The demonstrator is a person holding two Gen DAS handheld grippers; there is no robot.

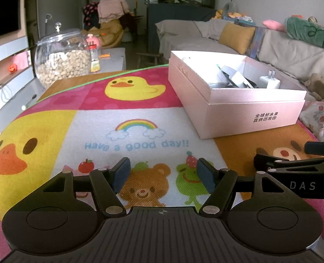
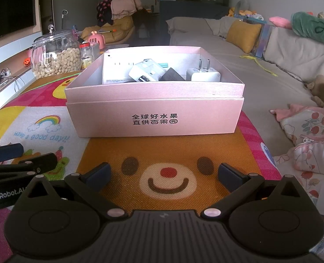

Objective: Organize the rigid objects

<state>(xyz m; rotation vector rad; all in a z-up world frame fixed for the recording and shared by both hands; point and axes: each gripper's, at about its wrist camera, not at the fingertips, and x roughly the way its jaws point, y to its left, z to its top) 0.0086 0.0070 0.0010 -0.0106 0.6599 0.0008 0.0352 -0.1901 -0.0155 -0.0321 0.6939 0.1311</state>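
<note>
Pink box (image 2: 154, 111) is what I am working around: it sits on the cartoon mat (image 2: 168, 151), filling the centre of the right wrist view and lying in the upper right of the left wrist view (image 1: 238, 107). Its top is open. Inside, reading left to right in the right wrist view, I see a white sheet of card (image 2: 115, 70) leaning at the back, a white block with dark ports (image 2: 147, 73) tilted on top of the pile, a dark grey slab (image 2: 172, 75) and a white plug adapter (image 2: 203, 73) with its two prongs pointing up.

At the far left of both views a glass jar (image 1: 63, 59) half full of pale nuts stands beyond the mat's edge, well apart from the box.

My left gripper (image 1: 163, 175) hovers over the bear and frog drawings with its jaws spread wide and nothing between them. My right gripper (image 2: 164, 175) hangs over the big bear face just in front of the box, jaws likewise wide apart and empty. A sofa (image 2: 238, 50) with a yellow cushion (image 2: 244, 35) fills the right side.
</note>
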